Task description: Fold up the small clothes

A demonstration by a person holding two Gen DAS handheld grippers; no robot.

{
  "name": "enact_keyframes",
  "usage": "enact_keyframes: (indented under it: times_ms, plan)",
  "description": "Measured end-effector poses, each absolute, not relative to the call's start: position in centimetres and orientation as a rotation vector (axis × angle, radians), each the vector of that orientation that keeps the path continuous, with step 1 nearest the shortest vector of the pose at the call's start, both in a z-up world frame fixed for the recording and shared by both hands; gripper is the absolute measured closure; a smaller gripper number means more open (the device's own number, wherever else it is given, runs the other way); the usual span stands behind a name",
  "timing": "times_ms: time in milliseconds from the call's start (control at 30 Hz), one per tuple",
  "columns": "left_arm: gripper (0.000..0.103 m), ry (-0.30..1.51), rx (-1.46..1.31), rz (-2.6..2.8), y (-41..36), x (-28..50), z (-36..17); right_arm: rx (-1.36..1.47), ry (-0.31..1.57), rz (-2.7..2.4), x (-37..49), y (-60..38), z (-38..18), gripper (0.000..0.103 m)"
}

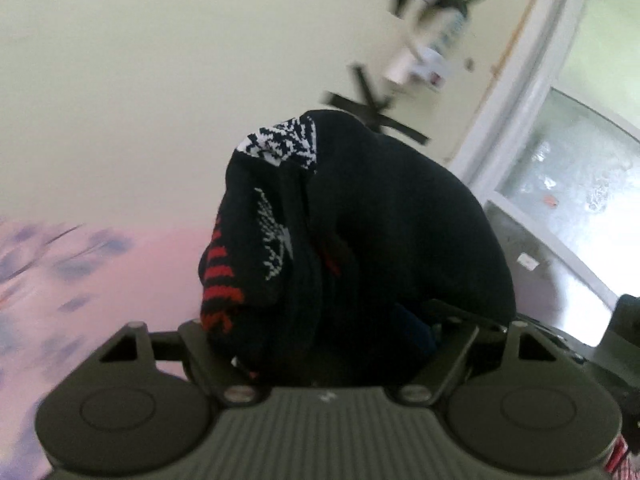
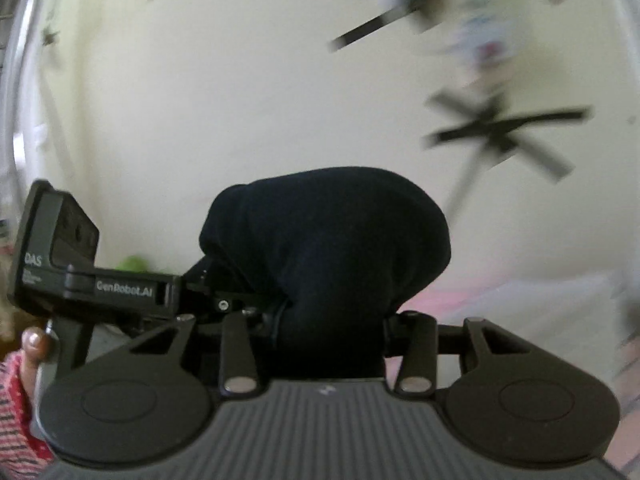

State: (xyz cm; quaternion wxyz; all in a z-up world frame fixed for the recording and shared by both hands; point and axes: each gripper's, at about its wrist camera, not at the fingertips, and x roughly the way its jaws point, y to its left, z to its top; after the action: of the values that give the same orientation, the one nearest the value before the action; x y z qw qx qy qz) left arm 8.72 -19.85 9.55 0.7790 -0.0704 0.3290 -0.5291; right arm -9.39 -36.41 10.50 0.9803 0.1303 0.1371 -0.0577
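1. The left gripper [image 1: 320, 344] is pinching a dark navy knitted garment [image 1: 360, 220] with red stripes and a white pattern; it is bulging up between the fingers.
2. The right gripper [image 2: 320, 332] is pinching the same dark cloth [image 2: 328, 240], just beside the other gripper.
3. The knit is looking soft, light and floppy, so holding it at the edges or corners seems best.

— What's behind it all?

— A pale cream wall [image 1: 160, 80] fills most of both views, with black tape crosses [image 2: 504, 132] stuck on it, all blurred.

— Anything else up there?

— A blurred white and blue item [image 1: 436, 36] sits among the crosses; I can't tell what it is.

— And lower down?

— A pink cloth with bluish marks [image 1: 60, 264] at the left, and a white-framed frosted window [image 1: 568, 168] at the right.
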Motion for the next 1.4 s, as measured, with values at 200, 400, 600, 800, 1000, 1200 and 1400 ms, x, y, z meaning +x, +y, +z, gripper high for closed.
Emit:
enact_keyframes:
  times_ms: [200,400,600,800,1000,1200,1400]
  plan:
    - [0.019,0.8,-0.034,-1.021,-31.8,10.2,7.1,0.249,0.393,-0.452,-8.0,-45.8,6.6,0.034]
    - [0.01,0.771,0.103,-0.947,-28.5,6.7,4.0,0.382,0.336,-0.558,-12.9,-44.9,2.5,0.032]
    - [0.0,0.713,0.218,-0.843,-21.8,2.0,2.4,0.553,0.26,-0.489,-18.0,-37.5,2.4,0.012]
    - [0.0,0.671,0.222,-0.711,-15.7,-0.8,2.9,0.543,0.314,-0.451,-19.7,-30.4,1.7,0.012]
    - [0.0,0.617,0.309,-0.593,-13.1,-2.7,2.1,0.557,0.396,-0.445,-19.7,-26.7,0.4,0.011]
    - [0.0,0.596,0.327,-0.564,-12.3,-3.7,1.8,0.536,0.405,-0.462,-20.0,-24.8,0.3,0.006]
    - [0.0,0.589,0.324,-0.569,-12.0,-4.1,1.8,0.543,0.407,-0.489,-20.0,-24.7,0.2,0.006]
